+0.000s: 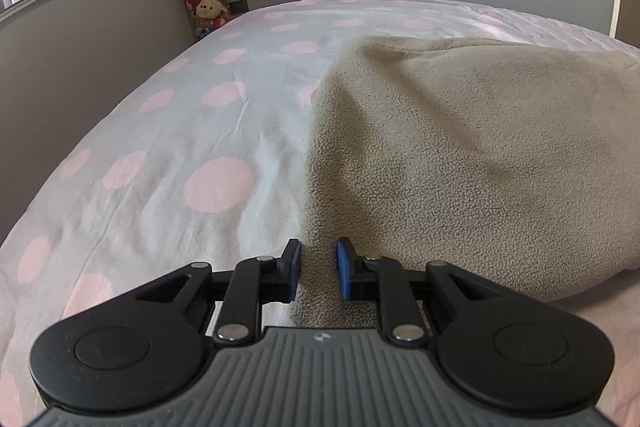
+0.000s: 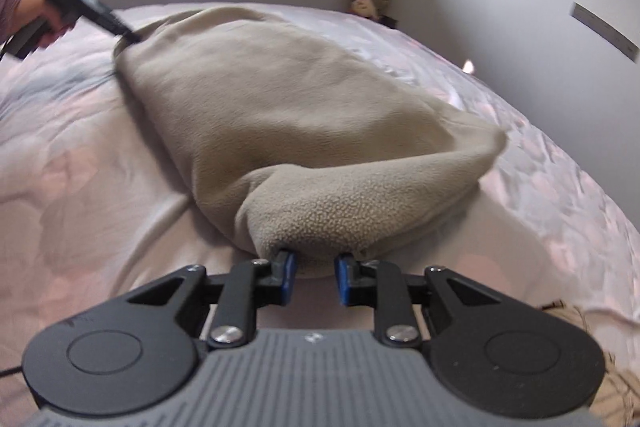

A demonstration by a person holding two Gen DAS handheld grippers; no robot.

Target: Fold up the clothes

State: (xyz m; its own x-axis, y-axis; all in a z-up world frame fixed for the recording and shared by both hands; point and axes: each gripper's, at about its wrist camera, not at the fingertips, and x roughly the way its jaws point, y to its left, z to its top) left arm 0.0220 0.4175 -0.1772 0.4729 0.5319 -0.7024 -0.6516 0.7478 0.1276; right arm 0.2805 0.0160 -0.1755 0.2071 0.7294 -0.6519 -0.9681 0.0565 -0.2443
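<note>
Basically beige fleece garment (image 2: 304, 115) on polka-dot bedspread (image 1: 168, 155), stretched between both tools for folding; left gripper (image 1: 317, 269) pinches one corner, right gripper (image 2: 314, 277) jaws part-closed at opposite edge, grip unclear

one fleece garment (image 1: 460, 131), two grippers (image 1: 318, 267), one bed (image 1: 160, 155)
</note>
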